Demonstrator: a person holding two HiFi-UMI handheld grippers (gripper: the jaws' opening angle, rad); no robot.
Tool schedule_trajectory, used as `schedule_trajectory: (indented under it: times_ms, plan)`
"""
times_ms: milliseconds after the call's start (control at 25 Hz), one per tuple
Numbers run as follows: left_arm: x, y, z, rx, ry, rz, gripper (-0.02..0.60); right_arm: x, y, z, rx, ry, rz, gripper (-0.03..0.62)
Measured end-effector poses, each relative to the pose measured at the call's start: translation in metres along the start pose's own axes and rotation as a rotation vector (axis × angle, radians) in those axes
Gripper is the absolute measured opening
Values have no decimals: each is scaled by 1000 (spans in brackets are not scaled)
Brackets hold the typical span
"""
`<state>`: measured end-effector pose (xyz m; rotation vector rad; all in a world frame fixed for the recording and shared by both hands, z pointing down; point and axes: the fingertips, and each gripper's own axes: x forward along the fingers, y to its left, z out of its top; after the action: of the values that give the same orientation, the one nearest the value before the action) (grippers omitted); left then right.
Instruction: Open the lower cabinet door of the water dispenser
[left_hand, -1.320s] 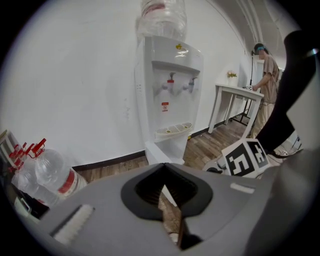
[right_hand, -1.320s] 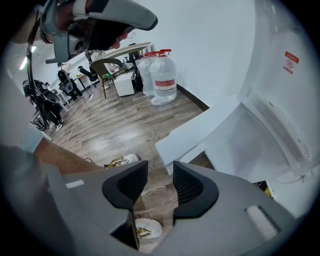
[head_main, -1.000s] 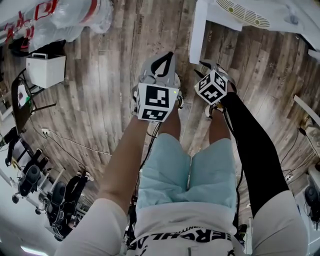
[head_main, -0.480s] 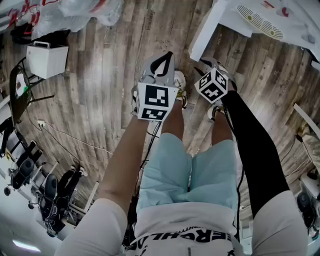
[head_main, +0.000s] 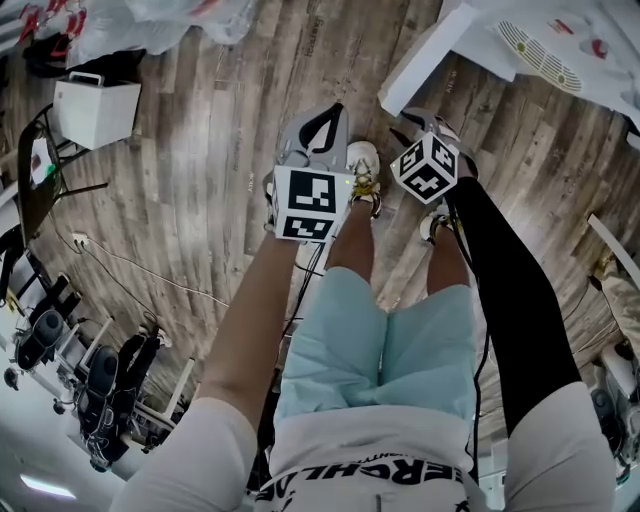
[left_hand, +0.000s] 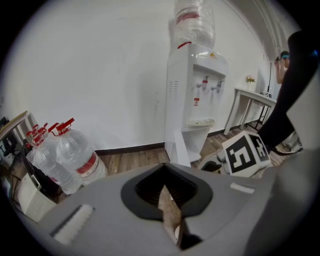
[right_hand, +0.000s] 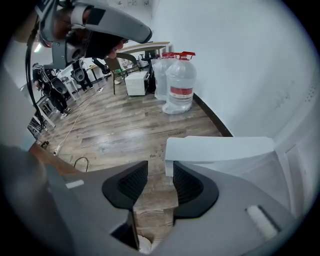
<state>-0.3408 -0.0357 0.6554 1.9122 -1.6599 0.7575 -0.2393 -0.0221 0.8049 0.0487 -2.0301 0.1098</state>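
The white water dispenser (left_hand: 192, 95) stands against the wall with a bottle on top. Its lower cabinet door (left_hand: 178, 146) stands swung out from the body. From above, the door (head_main: 420, 60) shows as a white slab slanting off the dispenser (head_main: 540, 45). In the right gripper view the door (right_hand: 220, 149) lies just past the jaws. My right gripper (right_hand: 160, 172) is open and holds nothing; it hovers close to the door's free end (head_main: 412, 125). My left gripper (head_main: 330, 115) is beside it, to the left, its tips together and empty (left_hand: 165, 187).
Several big water bottles (left_hand: 65, 155) stand along the wall to the left of the dispenser. A white box (head_main: 95, 110) and a chair sit at the far left, office chairs (head_main: 60, 350) at lower left. A cable (head_main: 150, 275) runs across the wood floor. A white table (left_hand: 250, 97) stands to the dispenser's right.
In the head view the dispenser and its door have slid toward the upper right and look more slanted. A white shoe has come into sight beneath the left gripper. Both jaws are unchanged.
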Motion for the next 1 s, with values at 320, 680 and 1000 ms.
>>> schedule_trajectory:
  times_ms: [320, 680, 1000]
  plan:
    - [3, 23, -6, -9, 11, 11, 55, 10, -3, 22, -25, -10, -1, 150]
    - [10, 58, -18, -42, 44, 34, 55, 24, -11, 55, -60, -24, 5, 150]
    - [20, 80, -10, -71, 34, 39, 55, 34, -21, 79, -73, -40, 1, 150]
